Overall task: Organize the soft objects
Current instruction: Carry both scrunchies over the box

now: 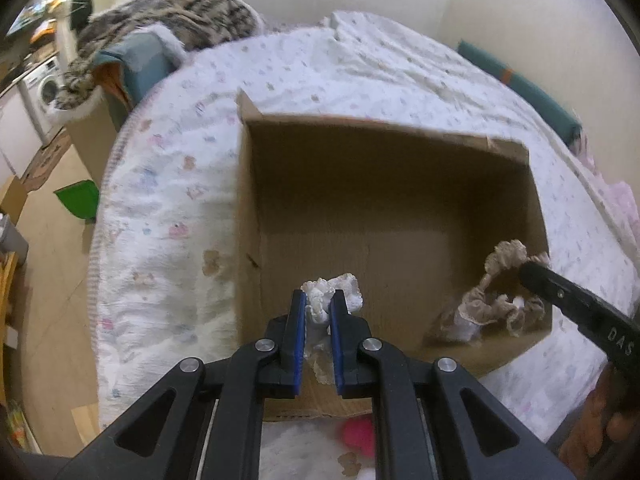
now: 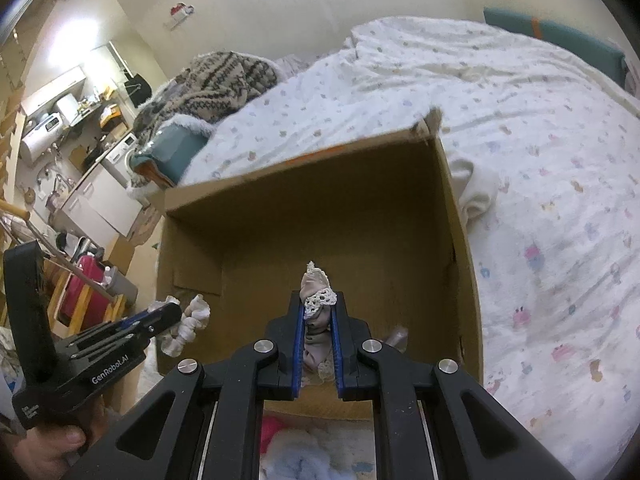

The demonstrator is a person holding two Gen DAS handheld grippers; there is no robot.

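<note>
An open cardboard box (image 1: 384, 128) sits on the bed; it also shows in the right wrist view (image 2: 304, 160). My left gripper (image 1: 319, 300) is shut on a white frilly sock (image 1: 332, 292) and holds it over the box's near left side; the sock also shows in the right wrist view (image 2: 188, 324). My right gripper (image 2: 319, 300) is shut on a beige lace-trimmed sock (image 2: 316, 292) over the box's near right side; that sock also shows in the left wrist view (image 1: 500, 300). The box floor looks bare.
The bed has a white printed quilt (image 1: 168, 200). A patterned knit blanket (image 1: 172, 12) lies at its far left. A pink soft item (image 1: 358, 434) and a pale blue one (image 2: 296, 456) lie below the grippers. The floor and kitchen units are at left.
</note>
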